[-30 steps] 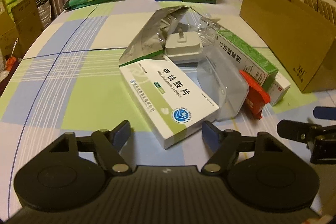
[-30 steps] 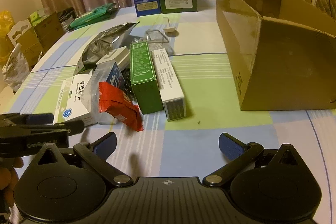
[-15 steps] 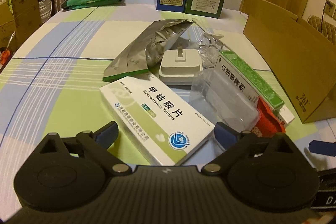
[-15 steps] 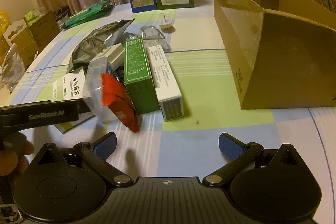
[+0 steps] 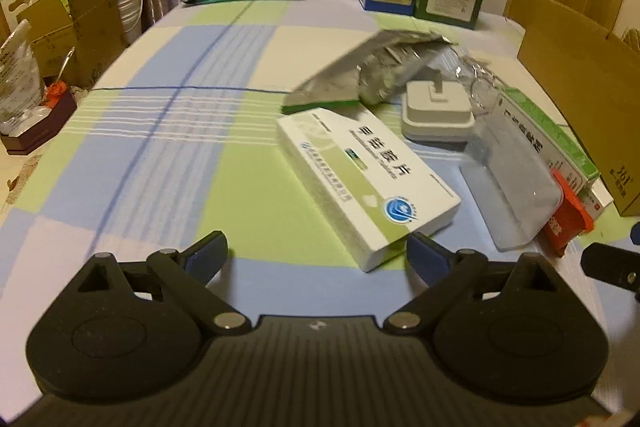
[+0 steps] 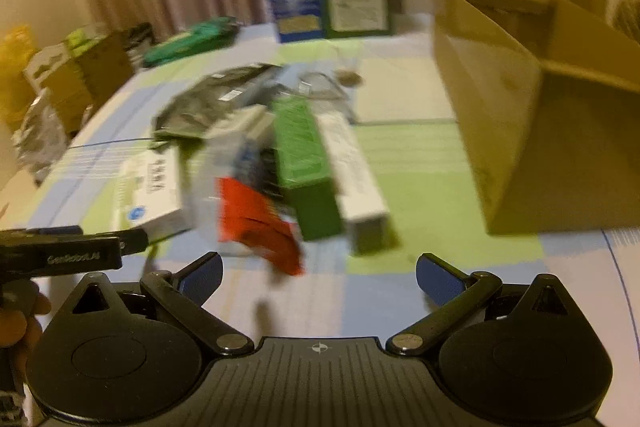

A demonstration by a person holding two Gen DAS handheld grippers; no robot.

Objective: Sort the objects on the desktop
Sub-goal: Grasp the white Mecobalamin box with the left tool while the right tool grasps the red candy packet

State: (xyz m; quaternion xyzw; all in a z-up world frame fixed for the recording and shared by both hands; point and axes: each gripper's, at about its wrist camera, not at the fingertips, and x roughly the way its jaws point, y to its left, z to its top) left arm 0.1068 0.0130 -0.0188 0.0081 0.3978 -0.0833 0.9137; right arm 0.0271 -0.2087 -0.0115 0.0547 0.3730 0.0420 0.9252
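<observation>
The left gripper (image 5: 318, 255) has just been opening; its jaws stand wide apart, empty, just short of the white medicine box (image 5: 366, 183) lying mid-tabletop. The right gripper (image 6: 318, 279), jaws also apart and empty, faces the red packet (image 6: 256, 223). Only the right wrist view, though blurred, shows the cardboard box (image 6: 532, 115) open-topped near the tabletop's right edge.

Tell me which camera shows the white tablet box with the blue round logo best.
The left wrist view. There the white tablet box lies sharp and close, its printed top and near end both visible, just ahead of the open left hand-held gripper. The right wrist view is motion-blurred and shows the box only at an angle, at the left.
</observation>
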